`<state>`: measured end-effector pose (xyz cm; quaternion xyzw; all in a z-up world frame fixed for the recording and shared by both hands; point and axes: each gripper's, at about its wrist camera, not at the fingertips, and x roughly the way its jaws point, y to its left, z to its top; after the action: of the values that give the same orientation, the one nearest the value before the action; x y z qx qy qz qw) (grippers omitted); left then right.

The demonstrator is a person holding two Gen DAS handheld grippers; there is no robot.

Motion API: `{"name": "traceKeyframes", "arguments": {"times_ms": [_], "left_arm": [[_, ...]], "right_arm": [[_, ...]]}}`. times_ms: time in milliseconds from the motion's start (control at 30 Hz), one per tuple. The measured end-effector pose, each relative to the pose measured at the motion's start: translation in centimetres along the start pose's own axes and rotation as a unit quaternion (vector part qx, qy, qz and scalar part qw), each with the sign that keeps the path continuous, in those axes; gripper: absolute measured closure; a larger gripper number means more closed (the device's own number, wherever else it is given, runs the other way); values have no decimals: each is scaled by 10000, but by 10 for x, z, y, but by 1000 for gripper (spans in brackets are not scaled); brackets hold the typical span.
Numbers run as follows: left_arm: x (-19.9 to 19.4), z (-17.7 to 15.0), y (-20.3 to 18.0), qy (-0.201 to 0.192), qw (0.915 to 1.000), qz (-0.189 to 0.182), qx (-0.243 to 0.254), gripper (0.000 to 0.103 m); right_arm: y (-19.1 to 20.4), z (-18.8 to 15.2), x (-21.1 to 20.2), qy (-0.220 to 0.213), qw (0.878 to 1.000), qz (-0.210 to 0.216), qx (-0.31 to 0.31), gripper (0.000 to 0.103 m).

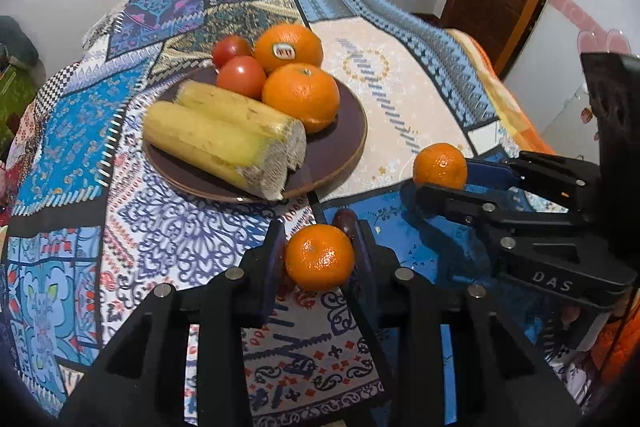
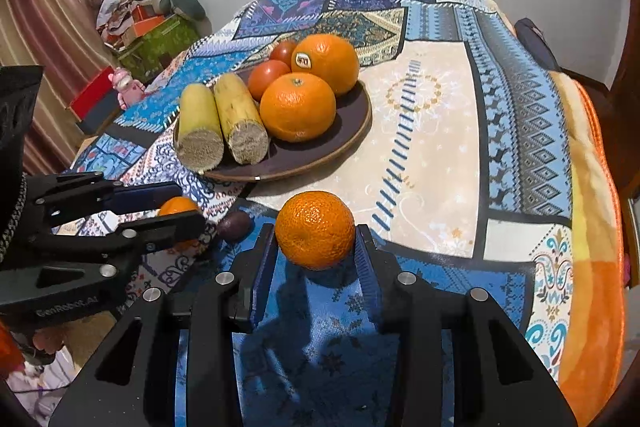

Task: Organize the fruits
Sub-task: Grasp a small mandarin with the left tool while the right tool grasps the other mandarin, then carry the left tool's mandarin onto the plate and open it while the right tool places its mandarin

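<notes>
Dark fruit (image 1: pixel 345 221) half hidden behind left tool's (image 1: pixel 320 255) clamped mandarin (image 1: pixel 319 257), lower centre, right tool (image 2: pixel 316 247) level, gripping second mandarin (image 2: pixel 315 229), plate (image 2: pixel 352 131) upper centre

I get bright, even indoor light in both views. Soft shadows fall toward me beneath the right tongs (image 2: pixel 315 247). Small glare spots sit on the plate (image 1: pixel 352 155) rim. Fisheye bending and dark vignetting crowd the corners; focus holds sharp.
</notes>
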<state>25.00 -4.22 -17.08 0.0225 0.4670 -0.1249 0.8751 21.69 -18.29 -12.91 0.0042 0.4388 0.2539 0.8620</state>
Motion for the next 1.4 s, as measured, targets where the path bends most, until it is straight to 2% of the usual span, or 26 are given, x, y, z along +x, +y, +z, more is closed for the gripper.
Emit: {"name": "traceKeyframes", "arguments": {"times_ms": [400, 767, 1033, 1400], "left_arm": [[-39, 38, 35, -530, 9981, 103, -296, 68], [-46, 79, 69, -837, 9949, 313, -465, 68], [-22, 95, 97, -722, 9946, 440, -602, 68], [22, 100, 130, -409, 9947, 451, -827, 68]], "right_arm": [[10, 45, -8, -413, 9987, 1, -295, 67], [24, 84, 3, -672, 9964, 59, -520, 67], [32, 101, 31, -552, 9964, 127, -637, 67], [31, 104, 70, -200, 9977, 149, -632, 67]]}}
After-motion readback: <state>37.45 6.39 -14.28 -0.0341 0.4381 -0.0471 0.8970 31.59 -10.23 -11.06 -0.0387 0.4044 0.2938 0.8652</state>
